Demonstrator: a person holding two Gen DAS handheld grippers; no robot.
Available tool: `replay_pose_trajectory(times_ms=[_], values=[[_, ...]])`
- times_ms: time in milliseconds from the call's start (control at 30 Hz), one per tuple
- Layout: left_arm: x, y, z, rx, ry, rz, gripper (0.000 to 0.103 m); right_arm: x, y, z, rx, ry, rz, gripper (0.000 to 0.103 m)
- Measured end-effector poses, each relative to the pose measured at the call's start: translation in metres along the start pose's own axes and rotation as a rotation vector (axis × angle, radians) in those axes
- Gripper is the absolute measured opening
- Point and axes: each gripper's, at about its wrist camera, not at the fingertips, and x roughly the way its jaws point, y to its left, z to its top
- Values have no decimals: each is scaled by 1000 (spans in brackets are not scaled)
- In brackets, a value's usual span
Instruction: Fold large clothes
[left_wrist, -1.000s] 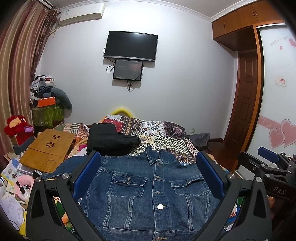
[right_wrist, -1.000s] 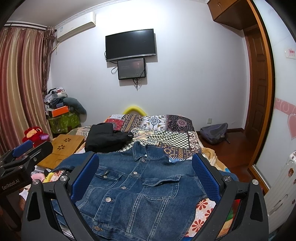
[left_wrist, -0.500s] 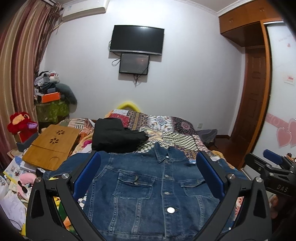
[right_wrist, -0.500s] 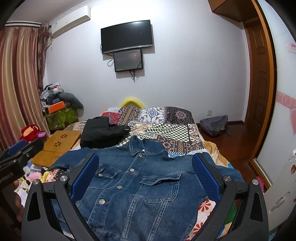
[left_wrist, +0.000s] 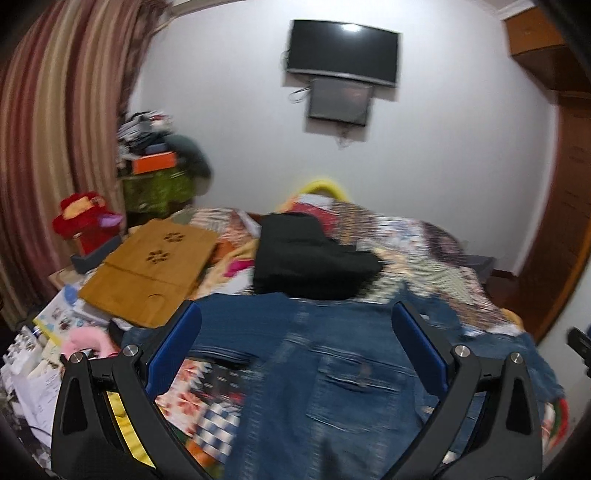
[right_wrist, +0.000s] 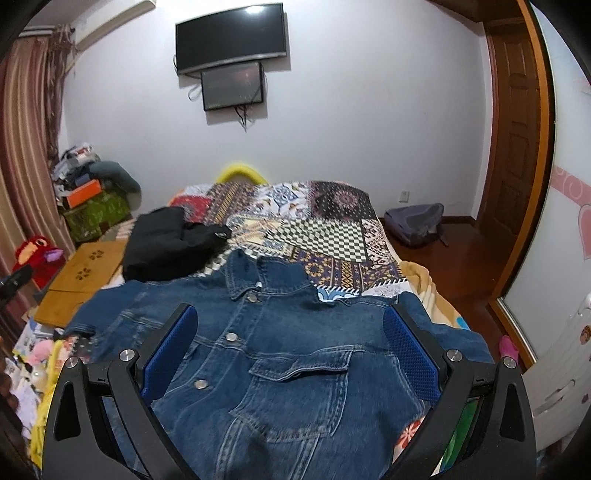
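A blue denim jacket (right_wrist: 288, 354) lies spread face up on the patterned bed, collar toward the far wall, buttons and chest pocket showing. In the left wrist view the denim jacket (left_wrist: 332, 369) is blurred by motion and sits to the right of centre. My left gripper (left_wrist: 295, 343) hovers open above the jacket's left side, nothing between its blue pads. My right gripper (right_wrist: 290, 347) hangs open over the jacket's chest, also holding nothing. A sliver of the right gripper (left_wrist: 580, 343) shows at the left view's right edge.
A black folded garment (right_wrist: 170, 243) lies beyond the jacket's collar. A bamboo lap tray (left_wrist: 147, 273) rests at the bed's left side among toys and papers. A grey backpack (right_wrist: 413, 221) sits on the wooden floor by the door (right_wrist: 517, 122). Curtains (left_wrist: 55, 147) hang at left.
Both grippers have dipped lower and closer over the jacket. The left one has swung leftward, blurring its view; the jacket now sits right of its centre. Both stay open.
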Motion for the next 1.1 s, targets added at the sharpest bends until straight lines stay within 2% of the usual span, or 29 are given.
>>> replay_pose_trajectory(times_ms=[167, 267, 367, 467, 567, 767, 900, 1033, 1100], values=[[50, 58, 6, -91, 61, 60, 103, 26, -4, 4, 2, 54, -37, 100], [85, 96, -2, -157, 158, 85, 103, 41, -6, 4, 14, 96, -41, 100], [117, 132, -19, -273, 280, 37, 103, 54, -7, 2, 17, 141, -45, 100], [144, 167, -40, -435, 371, -27, 102, 68, -6, 0, 22, 185, -39, 100], [161, 190, -63, -560, 435, -67, 93, 78, -4, -2, 24, 214, -35, 100], [189, 213, -98, -714, 503, -135, 92, 95, 0, -4, 11, 247, -45, 100], [205, 226, -106, -781, 501, -111, 91, 100, 2, -2, -1, 252, -41, 100], [217, 230, -102, -773, 477, -71, 77, 101, 7, -3, -19, 251, -47, 100], [222, 227, -93, -731, 461, -39, 69, 101, 7, -3, -20, 251, -46, 100]])
